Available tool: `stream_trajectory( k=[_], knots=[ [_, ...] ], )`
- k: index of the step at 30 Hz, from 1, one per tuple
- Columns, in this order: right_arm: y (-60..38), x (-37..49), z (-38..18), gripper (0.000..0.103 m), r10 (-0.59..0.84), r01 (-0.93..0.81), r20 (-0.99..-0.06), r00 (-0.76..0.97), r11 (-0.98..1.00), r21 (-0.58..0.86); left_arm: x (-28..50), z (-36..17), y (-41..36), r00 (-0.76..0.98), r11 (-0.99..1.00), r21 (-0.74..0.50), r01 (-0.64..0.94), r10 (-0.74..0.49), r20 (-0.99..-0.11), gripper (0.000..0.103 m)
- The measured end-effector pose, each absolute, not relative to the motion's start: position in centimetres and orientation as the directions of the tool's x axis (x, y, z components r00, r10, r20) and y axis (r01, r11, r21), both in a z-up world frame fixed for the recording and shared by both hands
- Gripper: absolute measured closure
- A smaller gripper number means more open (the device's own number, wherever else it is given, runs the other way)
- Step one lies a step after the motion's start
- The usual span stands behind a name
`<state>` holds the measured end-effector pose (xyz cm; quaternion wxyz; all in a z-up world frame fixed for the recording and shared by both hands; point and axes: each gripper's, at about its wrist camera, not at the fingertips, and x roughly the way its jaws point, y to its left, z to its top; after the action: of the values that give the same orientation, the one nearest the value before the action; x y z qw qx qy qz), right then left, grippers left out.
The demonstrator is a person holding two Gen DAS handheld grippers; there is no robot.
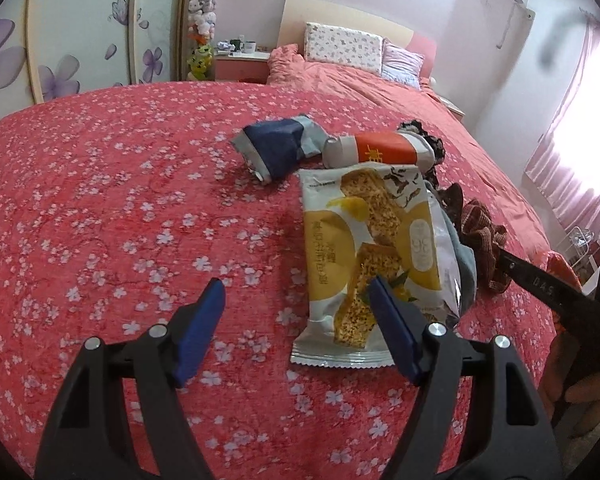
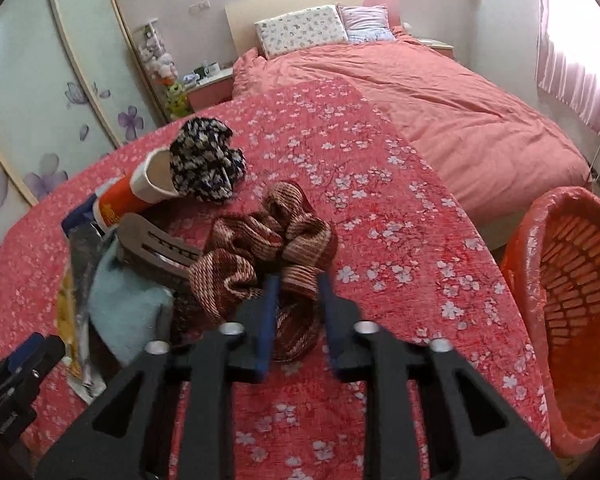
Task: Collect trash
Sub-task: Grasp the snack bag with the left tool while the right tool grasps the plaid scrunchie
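On the red flowered bedspread (image 1: 100, 208) lie a yellow and white snack wrapper (image 1: 374, 256), a crumpled dark blue and silver wrapper (image 1: 278, 148) and an orange and white tube (image 1: 380, 148). My left gripper (image 1: 296, 292) is open, its right finger over the snack wrapper's lower part. My right gripper (image 2: 298, 286) is shut on a brown striped scrunchie (image 2: 268, 252); it also shows in the left wrist view (image 1: 484, 236). The tube (image 2: 136, 192) lies to the left.
An orange plastic basket (image 2: 576, 300) stands at the right beside the bed. A black and white scrunchie (image 2: 206, 164), a pale blue cloth (image 2: 128, 308) and a brown hair clip (image 2: 156, 248) lie nearby. Pillows (image 2: 300, 30) are at the bed's head.
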<state>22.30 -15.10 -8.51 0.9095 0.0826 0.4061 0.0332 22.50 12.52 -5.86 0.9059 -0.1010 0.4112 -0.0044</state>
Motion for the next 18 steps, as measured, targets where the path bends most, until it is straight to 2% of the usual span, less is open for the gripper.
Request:
stream_trajectory(
  k=[3, 8, 9, 11, 12, 13, 15, 18],
  knots=[
    [-15.2, 21.4, -8.4, 0.097, 0.121, 0.001, -0.726, 0.677, 0.986, 0.165, 23.0, -6.5, 12.3, 0.642, 0.977, -0.2, -0.07, -0.11, -0.759, 0.037],
    [-15.8, 20.2, -8.1, 0.097, 0.102, 0.011, -0.715, 0.692, 0.988, 0.151, 23.5, -6.9, 11.7, 0.629, 0.975, -0.218, -0.05, -0.139, -0.765, 0.044],
    [-16.0, 20.0, -8.1, 0.097, 0.103, 0.013, -0.716, 0.69, 0.988, 0.154, 23.7, -6.9, 11.5, 0.629, 0.973, -0.226, -0.037, -0.153, -0.762, 0.049],
    [-16.2, 19.9, -8.1, 0.097, 0.103, 0.016, -0.717, 0.69, 0.987, 0.157, 23.8, -7.0, 11.1, 0.627, 0.973, -0.231, -0.018, -0.168, -0.761, 0.063],
    [-16.3, 19.8, -8.1, 0.097, 0.103, 0.017, -0.717, 0.69, 0.987, 0.158, 23.9, -7.0, 10.8, 0.625, 0.971, -0.238, -0.004, -0.184, -0.759, 0.074],
    [-16.3, 19.6, -8.0, 0.097, 0.103, 0.017, -0.716, 0.691, 0.987, 0.158, 23.9, -7.0, 10.6, 0.627, 0.97, -0.242, 0.005, -0.192, -0.755, 0.079],
    [-16.5, 19.4, -7.9, 0.097, 0.099, 0.017, -0.713, 0.694, 0.988, 0.154, 23.7, -6.8, 10.2, 0.64, 0.974, -0.227, 0.013, -0.182, -0.746, 0.084],
    [-16.7, 19.2, -7.6, 0.097, 0.1, 0.017, -0.705, 0.702, 0.987, 0.157, 23.3, -6.4, 10.1, 0.659, 0.973, -0.231, 0.026, -0.19, -0.727, 0.086]
  ],
)
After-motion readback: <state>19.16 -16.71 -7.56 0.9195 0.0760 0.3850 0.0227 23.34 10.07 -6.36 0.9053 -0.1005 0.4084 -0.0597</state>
